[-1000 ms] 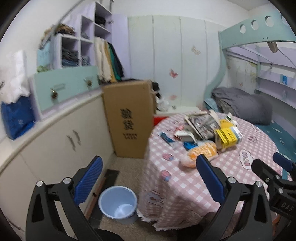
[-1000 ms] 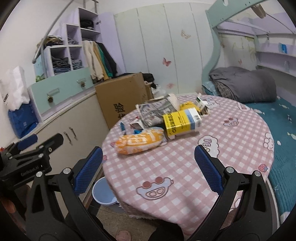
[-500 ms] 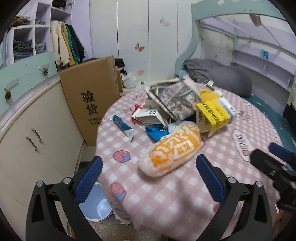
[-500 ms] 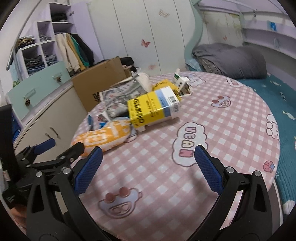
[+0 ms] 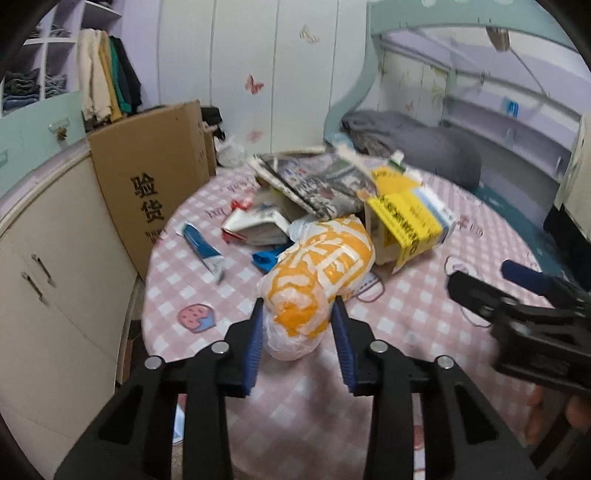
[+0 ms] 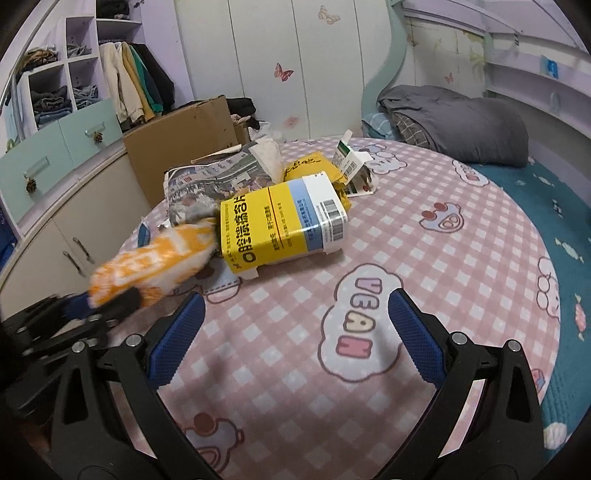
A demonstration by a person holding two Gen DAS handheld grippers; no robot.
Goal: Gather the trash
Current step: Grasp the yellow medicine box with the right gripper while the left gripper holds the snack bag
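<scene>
Counted on round table point(image 6: 461, 258) with pink checked cloth: one orange-and-white plastic bag point(image 5: 317, 273), one yellow-and-blue carton point(image 6: 280, 225), one yellow packet point(image 6: 314, 166) behind it, one small green-and-white box point(image 6: 351, 162), one newspaper bundle point(image 5: 314, 181), one blue-and-white tube point(image 5: 203, 247), one blue scrap point(image 5: 266, 258). Beside table: one cardboard box point(image 5: 155, 177). Two grippers, one per hand: left gripper point(image 5: 298, 325), right gripper point(image 6: 295, 317).

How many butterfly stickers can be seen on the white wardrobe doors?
3 in the right wrist view: a pale butterfly sticker high up, a pink one lower left, a faint one lowest. More may be hidden.
</scene>
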